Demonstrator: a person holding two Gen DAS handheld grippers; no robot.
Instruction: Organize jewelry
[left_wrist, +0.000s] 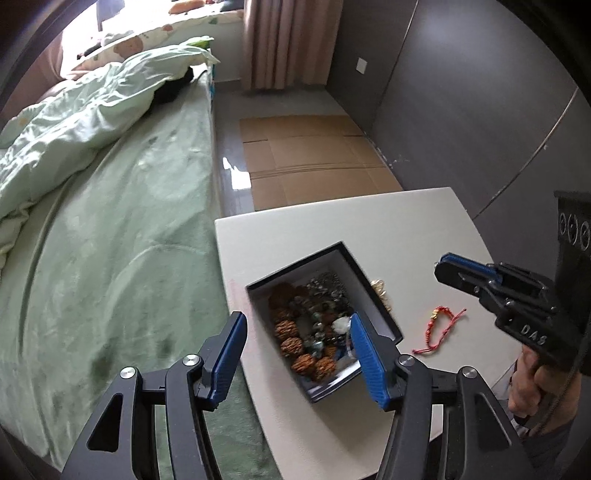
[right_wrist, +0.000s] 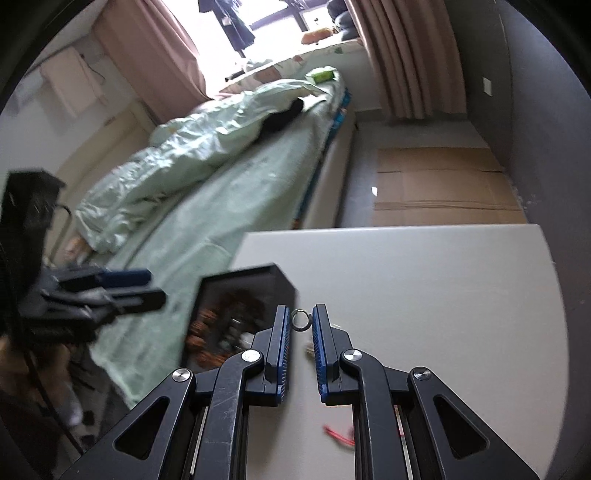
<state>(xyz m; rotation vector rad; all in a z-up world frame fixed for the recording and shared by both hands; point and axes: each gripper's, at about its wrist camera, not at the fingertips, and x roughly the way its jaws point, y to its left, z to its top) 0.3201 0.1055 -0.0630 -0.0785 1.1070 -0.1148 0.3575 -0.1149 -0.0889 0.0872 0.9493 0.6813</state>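
Note:
A dark jewelry box (left_wrist: 373, 284) with a white lining sits on the white table (left_wrist: 406, 229), holding brown carved beads (left_wrist: 291, 332) and several metallic pieces. My left gripper (left_wrist: 297, 332) is open, its jaws wide above the box's near half. A red string bracelet (left_wrist: 439, 328) and a gold piece (left_wrist: 380, 290) lie on the table right of the box. My right gripper (right_wrist: 300, 321) is shut on a small silver ring (right_wrist: 301, 319), held above the table beside the box (right_wrist: 258, 284). The red bracelet (right_wrist: 338, 435) shows blurred below it.
A bed with a green sheet (left_wrist: 122, 258) and rumpled duvet borders the table's left side. Flattened cardboard (left_wrist: 314, 158) lies on the floor beyond the table. A grey wall (left_wrist: 480, 110) stands at the right. The table's far half (right_wrist: 424, 277) is bare.

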